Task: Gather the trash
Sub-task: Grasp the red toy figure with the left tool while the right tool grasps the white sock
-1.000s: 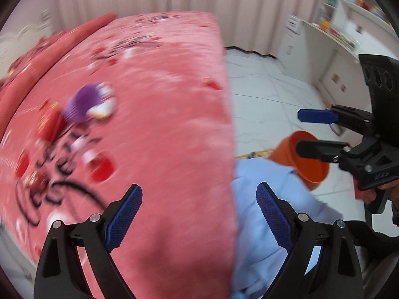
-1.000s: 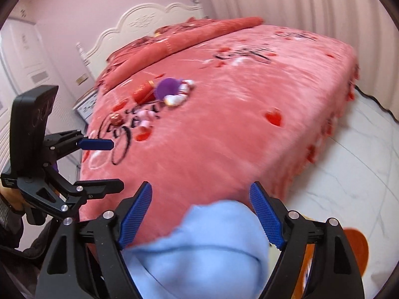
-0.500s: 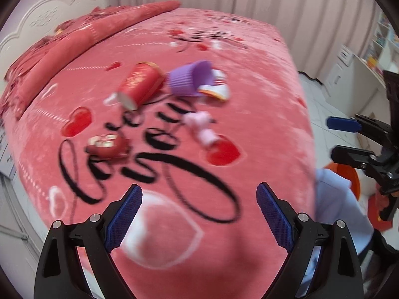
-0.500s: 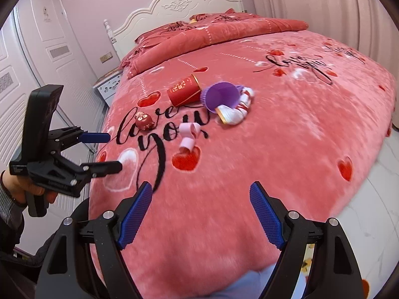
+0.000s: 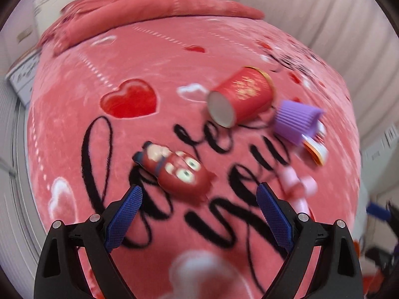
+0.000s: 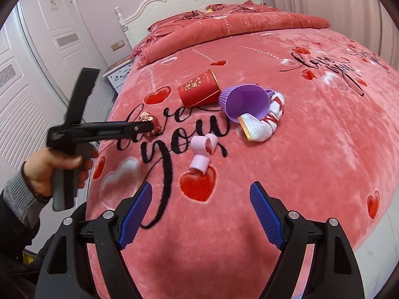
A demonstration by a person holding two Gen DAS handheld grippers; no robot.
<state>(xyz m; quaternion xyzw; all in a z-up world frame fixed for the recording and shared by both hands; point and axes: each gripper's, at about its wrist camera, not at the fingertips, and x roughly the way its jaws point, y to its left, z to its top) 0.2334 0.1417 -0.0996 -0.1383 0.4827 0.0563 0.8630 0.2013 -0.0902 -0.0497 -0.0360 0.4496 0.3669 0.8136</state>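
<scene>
a second ago the left wrist view showed the bed's edge, white floor and an orange bin, with the trash a blur at far left; half a second ago the items sat higher up in that view. now the left gripper [image 5: 198, 209] has swung in over the pink plush bedspread printed with red hearts and black script [image 5: 154, 57], and the small dark-red cartoon-faced wrapper [image 5: 174, 172] lies just beyond its blue-padded fingers, which stand wide with nothing between them. the right wrist view no longer shows the pale blue cloth that filled its bottom edge a second ago; the right gripper [image 6: 198, 211] has come nearer the litter, its jaws spread wide and empty over the spread.

the trash lies in a loose cluster near the middle of the bed. the wrapper is crumpled, with white eye shapes, lying on the black lettering. a red paper cup with gold print and gold rim [image 6: 198, 92] lies on its side, its pale base turned to the left camera. just beside it a ribbed purple silicone cup [image 6: 245, 103] also lies tipped, touching a crushed white-and-red packet [image 6: 261, 124]. a pale pink curled strip of paper [image 6: 203, 153] lies apart, nearer the right gripper. in the right view a hand in a grey cuff [image 6: 53, 167] holds the left gripper, its tips over the wrapper.
</scene>
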